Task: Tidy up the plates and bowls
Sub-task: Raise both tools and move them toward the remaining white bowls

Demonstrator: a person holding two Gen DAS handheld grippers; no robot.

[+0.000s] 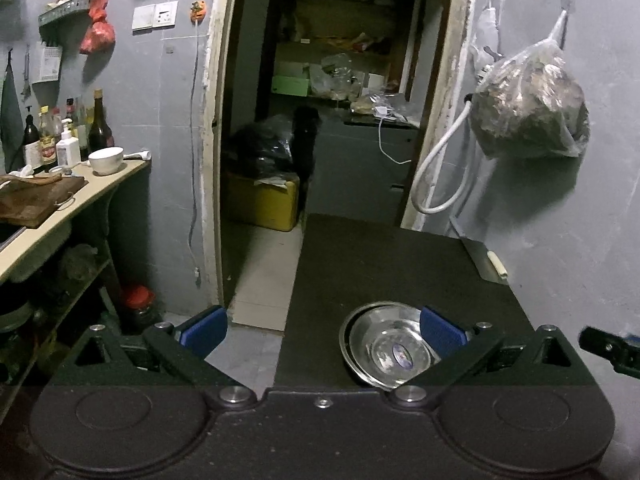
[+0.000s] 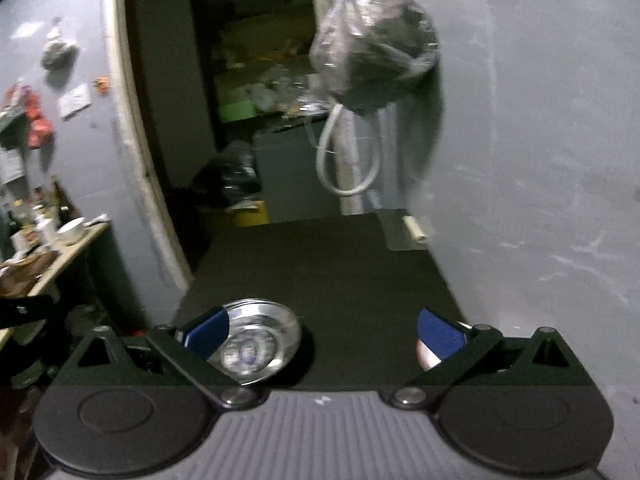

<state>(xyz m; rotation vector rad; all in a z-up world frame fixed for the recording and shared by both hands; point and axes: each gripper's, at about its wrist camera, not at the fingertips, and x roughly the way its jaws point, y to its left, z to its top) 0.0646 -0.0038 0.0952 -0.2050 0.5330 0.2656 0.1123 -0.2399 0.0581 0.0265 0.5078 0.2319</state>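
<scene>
Judging by its shine, the steel bowl (image 1: 386, 344) near the tabletop's (image 1: 380, 264) near-left corner looked light, rigid, slippery; you'd pinch its rim. Left gripper (image 1: 322, 330) and right gripper (image 2: 322, 332) both gaped, holding nothing.

Black gripper (image 1: 322, 330) (blue pads, silver screws)

No legible text, sticker inside steel bowl (image 1: 386, 346) blurred, bottle labels (image 1: 48, 152) too small
</scene>
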